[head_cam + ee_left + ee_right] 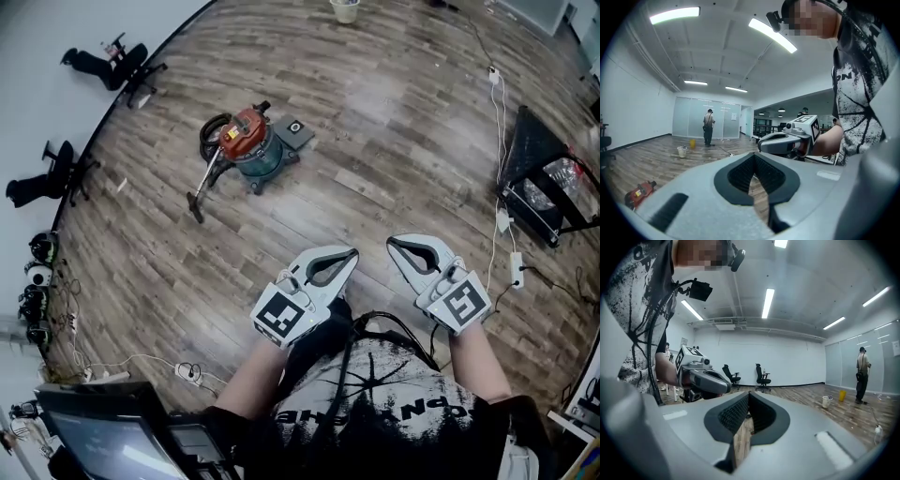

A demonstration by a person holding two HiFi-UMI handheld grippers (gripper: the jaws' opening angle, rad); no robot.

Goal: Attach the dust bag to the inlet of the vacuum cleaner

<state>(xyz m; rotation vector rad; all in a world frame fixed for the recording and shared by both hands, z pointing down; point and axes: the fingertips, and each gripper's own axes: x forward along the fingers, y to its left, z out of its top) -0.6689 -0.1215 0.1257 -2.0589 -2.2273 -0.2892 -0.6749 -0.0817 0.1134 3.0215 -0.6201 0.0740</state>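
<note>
Both pairs of ribbed dark jaws are seen pressed together, with nothing gripped: the left gripper [349, 255] and the right gripper [395, 244] are held side by side above the wood-plank floor [394, 141]. Well ahead, the vacuum cleaner [246, 141] is spotted, red-topped on a teal drum, with a flat grey square [293, 129] just beside it.

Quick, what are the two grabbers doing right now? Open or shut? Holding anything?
Left gripper: closed, fingers together, holding nothing.
Right gripper: closed, fingers together, holding nothing.
</note>
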